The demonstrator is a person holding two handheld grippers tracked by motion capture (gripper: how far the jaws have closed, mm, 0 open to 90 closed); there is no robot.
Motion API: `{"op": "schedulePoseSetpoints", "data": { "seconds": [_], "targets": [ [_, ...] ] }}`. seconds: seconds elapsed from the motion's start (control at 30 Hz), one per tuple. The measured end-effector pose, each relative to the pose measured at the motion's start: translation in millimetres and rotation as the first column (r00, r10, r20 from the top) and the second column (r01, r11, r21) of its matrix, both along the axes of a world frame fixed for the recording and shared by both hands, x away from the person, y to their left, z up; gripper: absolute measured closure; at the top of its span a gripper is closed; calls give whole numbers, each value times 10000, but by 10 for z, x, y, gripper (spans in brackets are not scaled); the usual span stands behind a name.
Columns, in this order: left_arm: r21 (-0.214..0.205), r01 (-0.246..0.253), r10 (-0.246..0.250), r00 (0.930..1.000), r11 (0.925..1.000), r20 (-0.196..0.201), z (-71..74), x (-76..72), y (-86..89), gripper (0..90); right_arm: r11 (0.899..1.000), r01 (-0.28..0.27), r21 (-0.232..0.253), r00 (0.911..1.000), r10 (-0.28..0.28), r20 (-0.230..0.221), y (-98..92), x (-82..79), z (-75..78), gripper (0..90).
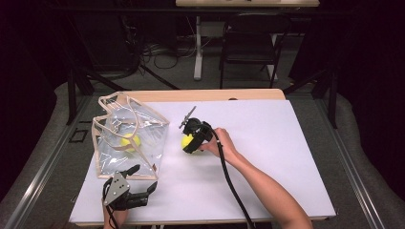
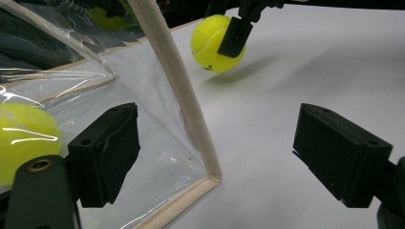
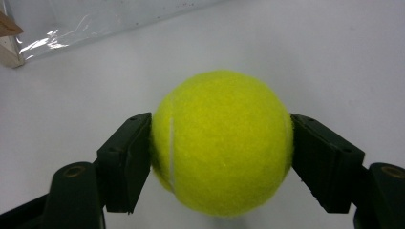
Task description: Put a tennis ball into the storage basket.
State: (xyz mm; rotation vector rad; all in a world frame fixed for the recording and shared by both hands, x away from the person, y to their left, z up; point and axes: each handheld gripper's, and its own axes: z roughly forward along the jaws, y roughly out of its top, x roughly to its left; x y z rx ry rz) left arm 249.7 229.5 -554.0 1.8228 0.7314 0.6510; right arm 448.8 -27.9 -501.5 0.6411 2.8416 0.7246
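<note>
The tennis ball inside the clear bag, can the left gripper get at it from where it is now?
Probably not directly: the left gripper stands open outside the clear bag, whose wall and beige edge lie before the tennis ball.

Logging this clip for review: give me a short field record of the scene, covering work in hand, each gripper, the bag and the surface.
work in hand: yellow felt tennis ball gripped beside the bag
right gripper: shut on the ball, one jaw on each side
left gripper: open, jaws astride the bag's near corner
clear plastic bag with beige trim: holds a second yellow tennis ball
surface: white board on a wooden table
</note>
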Motion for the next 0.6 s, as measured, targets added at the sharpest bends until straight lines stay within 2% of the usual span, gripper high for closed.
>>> {"op": "schedulePoseSetpoints", "data": {
  "seconds": [0.23,0.6],
  "targets": [
    [-4,17,-17,10000,10000,26,3,-5,-2,160,9998,-41,-174,9999,43,122,-16,-29,72,256],
    [-14,24,-24,10000,10000,9,2,-5,-13,160,9999,-57,-154,9996,61,259,-51,-45,187,256]
  ]
}}
